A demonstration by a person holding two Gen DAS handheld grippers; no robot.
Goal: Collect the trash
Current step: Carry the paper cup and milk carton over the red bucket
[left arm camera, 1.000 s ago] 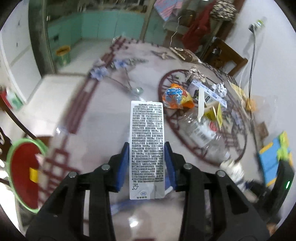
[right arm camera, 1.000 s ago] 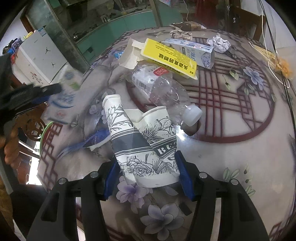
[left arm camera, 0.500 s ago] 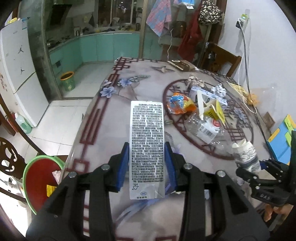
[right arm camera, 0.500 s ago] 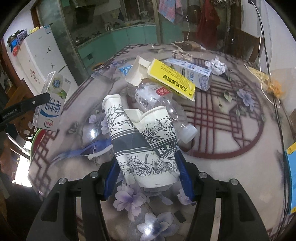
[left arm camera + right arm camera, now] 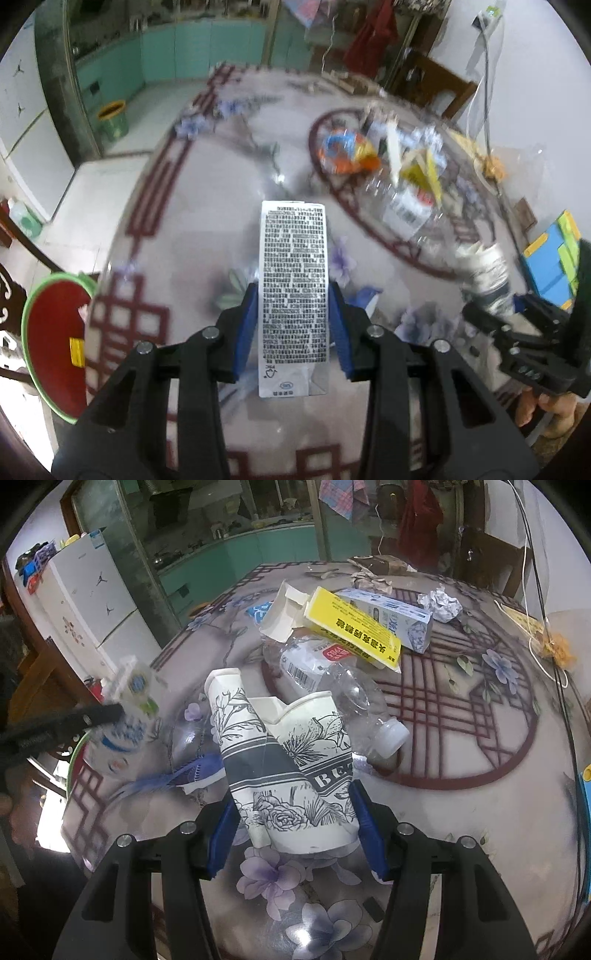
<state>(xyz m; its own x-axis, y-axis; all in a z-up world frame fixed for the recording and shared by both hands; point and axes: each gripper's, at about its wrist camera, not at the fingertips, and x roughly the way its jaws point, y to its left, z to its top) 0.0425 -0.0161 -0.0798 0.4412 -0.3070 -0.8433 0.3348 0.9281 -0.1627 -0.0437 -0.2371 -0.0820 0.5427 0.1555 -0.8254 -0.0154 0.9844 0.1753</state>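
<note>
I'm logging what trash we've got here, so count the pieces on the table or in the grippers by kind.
Cardboard boxes and cartons: 4 (white milk carton, yellow box, blue-white box, open white box)
Clear plastic bottle: 1
Crushed floral paper cup: 1
Crumpled paper ball: 1
Orange snack bag: 1
Total: 8

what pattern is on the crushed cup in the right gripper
Black-and-white flower drawings with a dark band on the paper cup, clearest in the right wrist view.

Soft indoor light lit both fisheye views, edges bowed and vignetted black. The left view was motion-blurred; glare streaked the glossy table (image 5: 229, 229).
</note>
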